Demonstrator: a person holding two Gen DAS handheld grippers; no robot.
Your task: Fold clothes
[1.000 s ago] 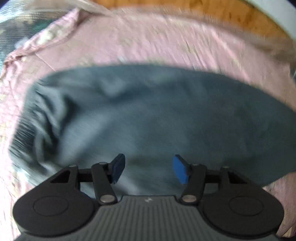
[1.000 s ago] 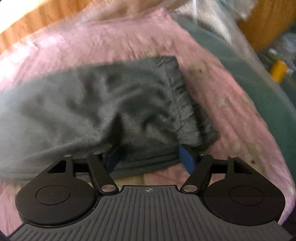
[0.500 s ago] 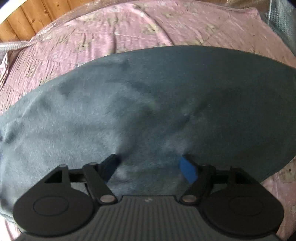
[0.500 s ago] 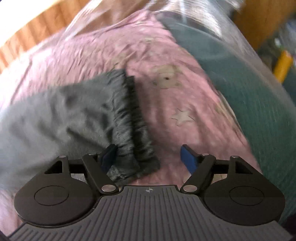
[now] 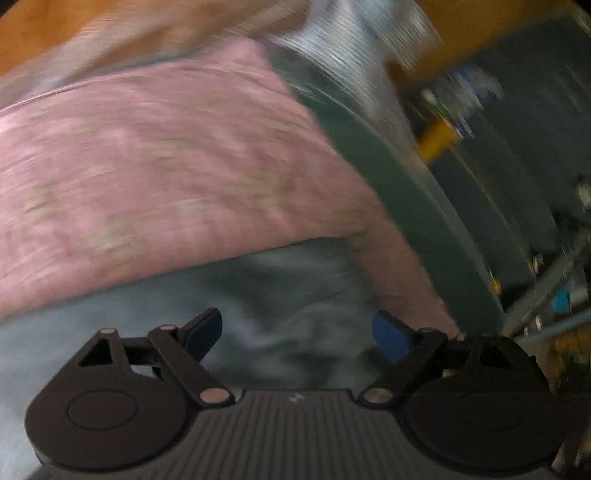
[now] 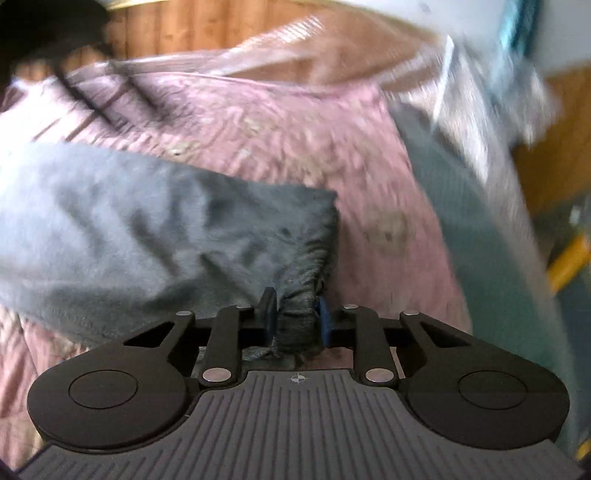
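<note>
A grey fleece garment [image 6: 155,229] lies on a pink bedspread [image 6: 280,136]. In the right wrist view my right gripper [image 6: 294,314] has its jaws closing on the garment's gathered, ribbed corner [image 6: 297,321], and the blue pads press on the bunched cloth. In the left wrist view, which is blurred, the grey garment [image 5: 280,295] lies under my left gripper [image 5: 295,330]. That gripper's jaws are opening wide, with the blue pads apart above the cloth and nothing pinched between them.
The bedspread [image 5: 147,166] ends at a green mattress edge [image 5: 399,177] on the right, under clear plastic wrap [image 5: 332,55]. Beyond it lie a dark floor and yellow and blue clutter [image 5: 439,136]. A wooden headboard [image 6: 177,33] runs along the back.
My right gripper went from open beside the ribbed edge to clamped on the garment's corner. My left gripper swept right across the garment to its end near the bed's edge, and its jaws widened.
</note>
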